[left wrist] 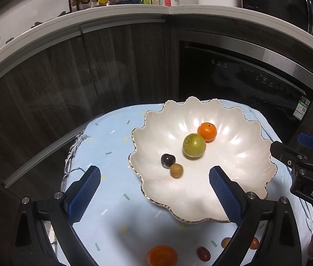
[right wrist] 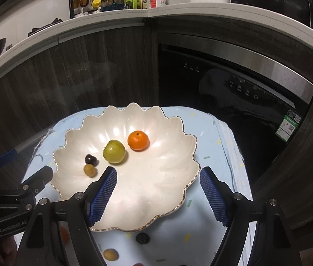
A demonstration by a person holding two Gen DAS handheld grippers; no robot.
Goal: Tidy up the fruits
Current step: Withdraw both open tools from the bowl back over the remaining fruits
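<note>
A white scalloped bowl [left wrist: 240, 166] [right wrist: 156, 188] sits on a pale blue cloth [left wrist: 112, 199] [right wrist: 214, 155]. Inside lie an orange mandarin [left wrist: 207, 131] [right wrist: 138, 140], a green fruit [left wrist: 194, 145] [right wrist: 113, 151], a dark cherry [left wrist: 168, 160] [right wrist: 90, 159] and a small tan fruit [left wrist: 176, 171] [right wrist: 89, 170]. My left gripper [left wrist: 155, 190] hangs open over the bowl's near left rim, nothing between its blue pads. My right gripper [right wrist: 157, 191] stands open above the bowl's front, also holding nothing. Loose on the cloth nearer me are an orange mandarin [left wrist: 162, 256], a dark red fruit [left wrist: 203, 253], a black fruit [right wrist: 142, 238] and a tan one [right wrist: 110, 255].
Dark wood cabinet doors [left wrist: 67, 88] and a black built-in appliance [right wrist: 234, 93] stand right behind the small cloth-covered table. A white counter [left wrist: 134, 11] above carries bottles, a spice rack and a white pot. The cloth's left edge has loose threads [left wrist: 74, 155].
</note>
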